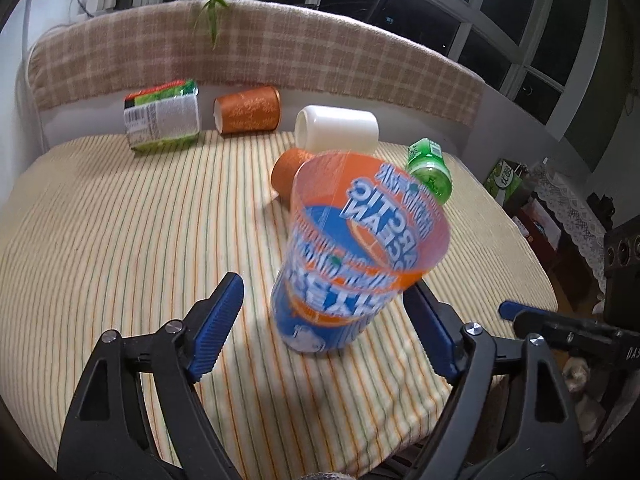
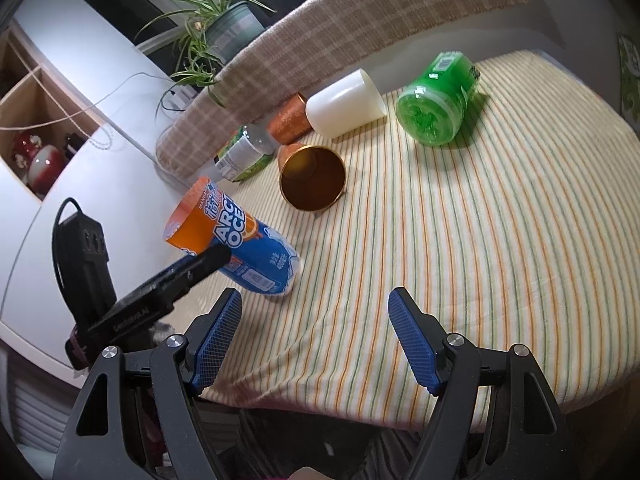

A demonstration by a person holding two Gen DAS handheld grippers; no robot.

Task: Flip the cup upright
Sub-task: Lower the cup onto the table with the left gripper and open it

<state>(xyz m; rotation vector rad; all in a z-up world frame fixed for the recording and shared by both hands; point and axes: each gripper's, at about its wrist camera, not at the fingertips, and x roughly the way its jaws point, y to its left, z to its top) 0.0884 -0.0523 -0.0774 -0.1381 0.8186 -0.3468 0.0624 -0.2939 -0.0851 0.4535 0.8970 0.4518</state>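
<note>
An orange-and-blue printed plastic cup [image 1: 352, 256] stands tilted on the striped tablecloth [image 1: 120, 240], base down, open mouth up and leaning toward the camera, blurred by motion. My left gripper [image 1: 324, 320] is open with its blue fingers on either side of the cup's base, not clamped on it. In the right wrist view the same cup [image 2: 236, 236] leans at the table's left edge, with the left gripper's finger in front of it. My right gripper [image 2: 316, 336] is open and empty over the table's near edge.
Lying on the table: a copper cup [image 2: 312, 178], a white cup [image 2: 344, 104], a second copper cup [image 1: 248, 110], a green jar [image 2: 436, 100], a labelled green-and-clear bottle [image 1: 164, 120]. A checked cushion [image 1: 240, 52] lines the back. A plant [image 2: 224, 24] stands behind.
</note>
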